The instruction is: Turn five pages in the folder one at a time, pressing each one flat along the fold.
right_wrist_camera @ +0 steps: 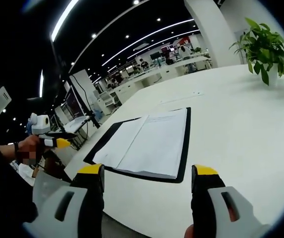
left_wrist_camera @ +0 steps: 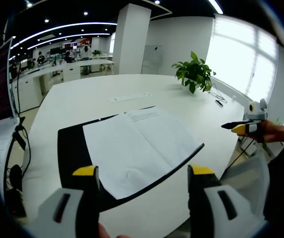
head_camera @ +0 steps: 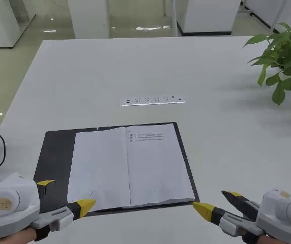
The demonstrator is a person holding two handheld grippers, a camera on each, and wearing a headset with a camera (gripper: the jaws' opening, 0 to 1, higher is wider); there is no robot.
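Black folder point(head_camera: 56, 157) open, holding seemingly flat white pages point(head_camera: 135, 162); left claw point(head_camera: 66, 193) and right claw point(head_camera: 212, 200) both apart

White table point(head_camera: 227, 76), power strip point(head_camera: 153, 100), potted plant point(head_camera: 285, 56)

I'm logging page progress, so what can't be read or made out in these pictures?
Printed lines on the right page, head view: too small to read.
Sheets under the open spread of the folder, all views: hidden by the top sheets, so the turned count cannot be told.
Plant, head view: right part cut off by the picture edge.
Power strip markings, head view: too small.
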